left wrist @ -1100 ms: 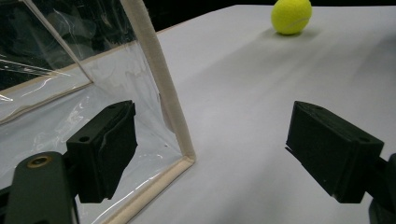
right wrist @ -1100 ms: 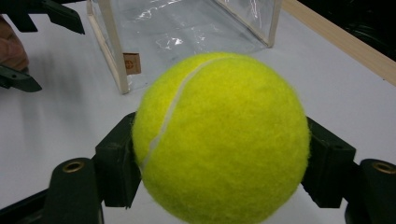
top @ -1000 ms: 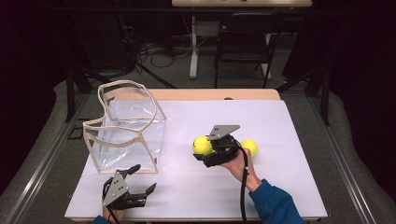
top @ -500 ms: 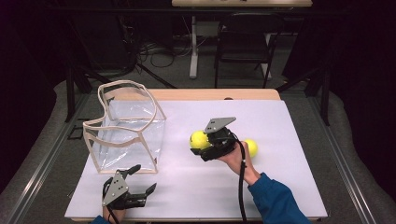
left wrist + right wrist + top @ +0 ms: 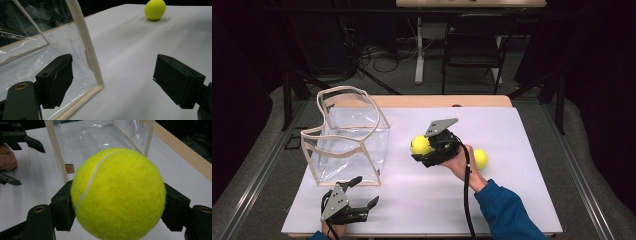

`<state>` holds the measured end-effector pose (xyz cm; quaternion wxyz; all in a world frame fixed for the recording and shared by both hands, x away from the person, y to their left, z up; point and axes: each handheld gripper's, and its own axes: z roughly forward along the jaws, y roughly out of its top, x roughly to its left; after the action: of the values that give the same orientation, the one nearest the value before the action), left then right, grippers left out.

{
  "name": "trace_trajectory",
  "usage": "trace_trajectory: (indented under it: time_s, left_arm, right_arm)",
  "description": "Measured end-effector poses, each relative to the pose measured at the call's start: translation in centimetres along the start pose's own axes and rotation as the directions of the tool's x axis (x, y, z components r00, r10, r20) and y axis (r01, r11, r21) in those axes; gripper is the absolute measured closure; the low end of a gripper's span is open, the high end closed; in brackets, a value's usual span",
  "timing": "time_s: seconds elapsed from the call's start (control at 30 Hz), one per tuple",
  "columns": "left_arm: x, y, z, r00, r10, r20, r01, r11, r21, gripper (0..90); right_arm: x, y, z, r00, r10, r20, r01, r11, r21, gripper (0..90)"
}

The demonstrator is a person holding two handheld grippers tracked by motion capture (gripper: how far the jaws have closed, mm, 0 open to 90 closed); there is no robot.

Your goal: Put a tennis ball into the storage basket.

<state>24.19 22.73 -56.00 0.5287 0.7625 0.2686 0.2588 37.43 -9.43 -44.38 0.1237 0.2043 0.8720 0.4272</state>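
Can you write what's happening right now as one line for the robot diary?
right gripper: shut on tennis ball, off the table | left gripper: open, beside clear bag | second ball: on table

Yellow tennis ball (image 5: 117, 195) clamped in gripper (image 5: 424, 152), above table.

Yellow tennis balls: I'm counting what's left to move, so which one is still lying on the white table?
The yellow tennis ball right of the person's hand lies loose on the white table. The other ball is clamped in the right gripper.
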Motion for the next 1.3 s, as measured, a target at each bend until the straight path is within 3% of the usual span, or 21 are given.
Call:
trace_trajectory:
  time_s: [0.9, 1.3]
  left_arm:
    - [0.0, 0.0, 0.0, 1.0, -0.004, -0.005, 0.004, 1.0, -0.002, 15.9]
    - [0.0, 0.0, 0.0, 1.0, -0.002, -0.005, 0.002, 1.0, -0.003, 15.9]
  right_arm:
    - [-0.9, 3.2, 0.3, 0.9997, -0.024, -0.012, 0.024, 1.0, -0.003, 26.4]
    - [-1.1, 5.6, 1.1, 0.9989, -0.043, -0.019, 0.043, 0.999, -0.019, 26.5]
